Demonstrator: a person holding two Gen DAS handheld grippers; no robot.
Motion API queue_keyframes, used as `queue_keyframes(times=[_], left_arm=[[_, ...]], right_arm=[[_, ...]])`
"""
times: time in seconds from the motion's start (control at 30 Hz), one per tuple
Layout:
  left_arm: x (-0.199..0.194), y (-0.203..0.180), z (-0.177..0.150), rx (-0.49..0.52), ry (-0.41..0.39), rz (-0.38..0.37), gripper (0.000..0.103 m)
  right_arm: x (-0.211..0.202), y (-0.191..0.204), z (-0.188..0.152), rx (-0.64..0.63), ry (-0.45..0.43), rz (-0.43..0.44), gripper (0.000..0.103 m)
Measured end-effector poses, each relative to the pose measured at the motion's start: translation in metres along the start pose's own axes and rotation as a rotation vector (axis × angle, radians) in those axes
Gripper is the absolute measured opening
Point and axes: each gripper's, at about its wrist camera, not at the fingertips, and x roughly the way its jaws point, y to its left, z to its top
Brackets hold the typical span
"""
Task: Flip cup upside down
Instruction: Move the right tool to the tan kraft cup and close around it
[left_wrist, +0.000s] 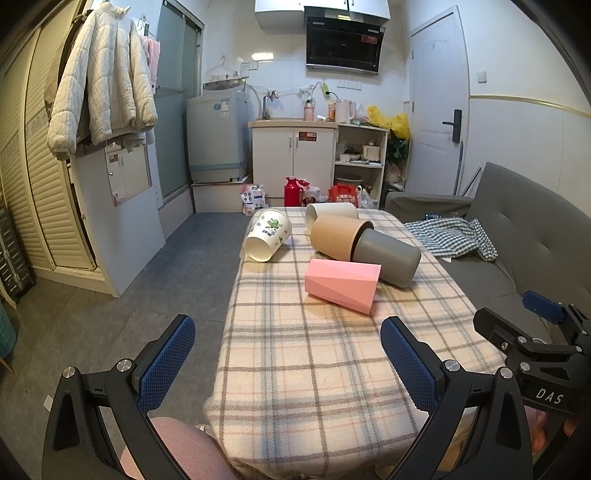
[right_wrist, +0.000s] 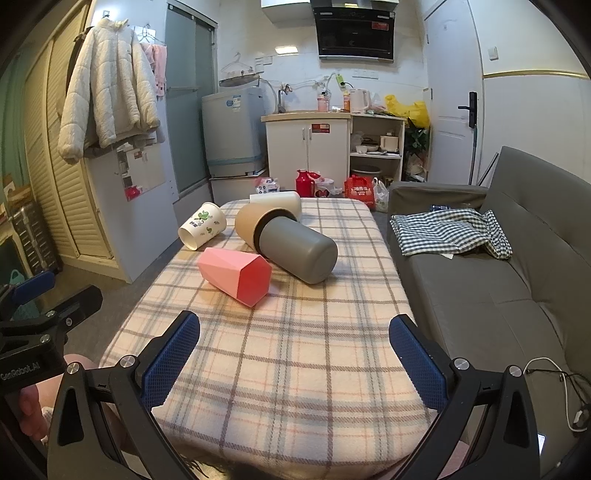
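While both tools hover at the near end of the counter (left_wrist: 295, 369), every cup lies on its side toward the far half of the cream plaid cloth, well ahead of the blue mesh pads. Nearest is the faceted pink plastic cup (left_wrist: 341, 285), its open mouth turned toward the right tool (right_wrist: 295, 363) so that the reddish inside shows in the right wrist view (right_wrist: 236, 275). Just behind it, and appearing to touch it, lies the large grey cylindrical cup (left_wrist: 388, 256), whose open end is pushed inside the tan cardboard-coloured cup (left_wrist: 338, 236); the pair points diagonally toward the sofa side. Behind those rests a cream-white plain cup (left_wrist: 330, 212) at the far edge, and to the left, apart from the others, a white paper cup printed with green frogs (left_wrist: 269, 234), its base toward the near left. The left tool (left_wrist: 288, 362) has its fingers spread wide with nothing between them, and the right tool is likewise spread and holding nothing; neither touches a cup. From the left wrist view the right tool shows at the lower right edge, beside the grey sofa (right_wrist: 498, 295), where a crumpled checked cloth (right_wrist: 450, 230) lies.
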Motion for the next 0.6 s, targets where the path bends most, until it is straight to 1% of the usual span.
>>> queue_keyframes(times=[0.07,0.1,0.17,0.23,0.3,0.33,0.4,0.5,0.53,0.6], left_arm=[[0.002,-0.002,0.0,-0.004,0.004,0.001,0.103],[0.005,-0.001,0.001,-0.006,0.004,0.002,0.103],[0.008,0.002,0.005,-0.006,0.009,0.018,0.103],[0.012,0.005,0.01,-0.009,0.019,0.022,0.103],[0.017,0.008,0.017,-0.027,0.029,0.015,0.103],[0.021,0.011,0.02,-0.037,0.039,0.006,0.103],[0.031,0.014,0.027,-0.05,0.063,0.005,0.103],[0.053,0.019,0.037,-0.057,0.125,-0.004,0.103],[0.063,0.022,0.041,-0.059,0.142,-0.001,0.103],[0.076,0.024,0.046,-0.061,0.151,0.009,0.103]], right_arm=[[0.001,0.004,0.0,-0.006,0.004,0.002,0.103],[0.001,-0.005,0.008,-0.008,0.01,0.01,0.103],[0.002,-0.004,0.012,-0.016,0.009,0.013,0.103],[0.007,-0.003,0.019,-0.031,0.035,0.008,0.103],[0.016,-0.002,0.029,-0.035,0.062,0.048,0.103],[0.02,-0.003,0.035,-0.039,0.069,0.054,0.103],[0.028,-0.004,0.049,-0.061,0.072,0.04,0.103],[0.047,-0.004,0.073,-0.098,0.072,0.032,0.103],[0.056,-0.005,0.082,-0.11,0.082,0.034,0.103],[0.076,-0.006,0.1,-0.127,0.117,0.06,0.103]])
